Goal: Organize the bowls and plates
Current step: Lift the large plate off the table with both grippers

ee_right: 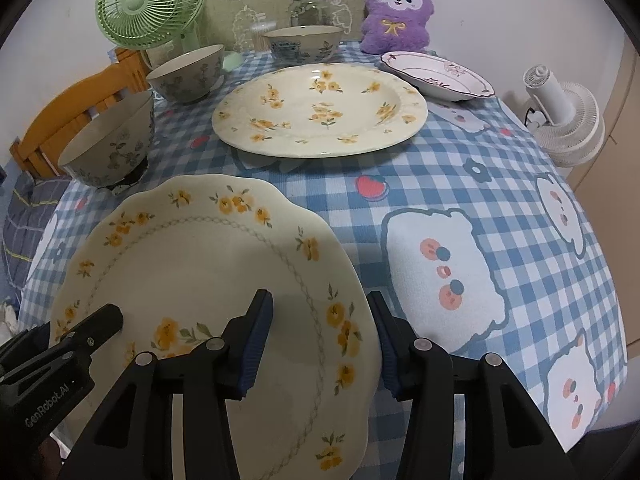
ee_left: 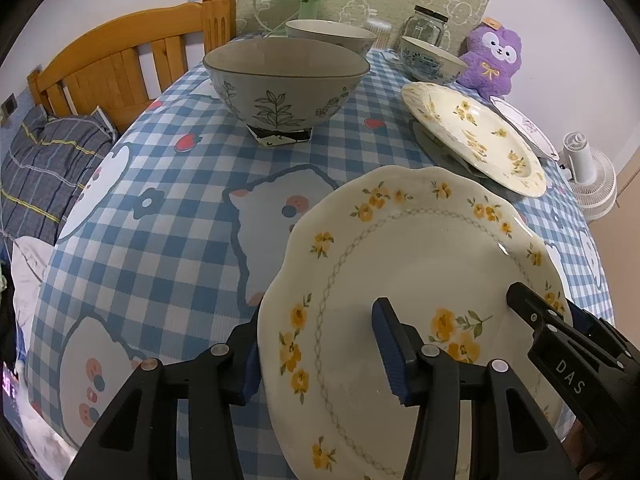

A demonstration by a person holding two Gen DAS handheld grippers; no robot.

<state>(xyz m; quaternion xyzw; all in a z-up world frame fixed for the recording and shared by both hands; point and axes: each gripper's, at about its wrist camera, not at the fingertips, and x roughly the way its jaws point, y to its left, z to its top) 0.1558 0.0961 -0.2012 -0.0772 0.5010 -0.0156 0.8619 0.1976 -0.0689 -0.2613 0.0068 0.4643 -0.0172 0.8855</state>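
Note:
A scalloped cream plate [ee_left: 404, 264] [ee_right: 192, 264] with yellow flowers sits at the near edge of the table. My left gripper [ee_left: 320, 320] is shut on its left rim, one pad on top and one under the edge. My right gripper [ee_right: 320, 300] is shut on the opposite rim in the same way. Each view shows the other gripper's finger on the plate's far side. Behind lie a round yellow-flowered plate [ee_left: 476, 140] [ee_right: 320, 108] and a pink-trimmed plate [ee_right: 436, 74]. A big leaf-patterned bowl [ee_left: 286, 80] [ee_right: 112, 148], a second bowl [ee_right: 188, 74] and a blue-patterned bowl [ee_right: 304, 42] stand further back.
The table wears a blue checked cloth [ee_right: 460, 168]. At its far edge stand a green fan [ee_right: 148, 4], a glass jar [ee_right: 310, 8] and a purple plush toy [ee_right: 396, 12]. A white fan [ee_right: 564, 120] is off the right side, a wooden headboard [ee_left: 112, 68] off the left.

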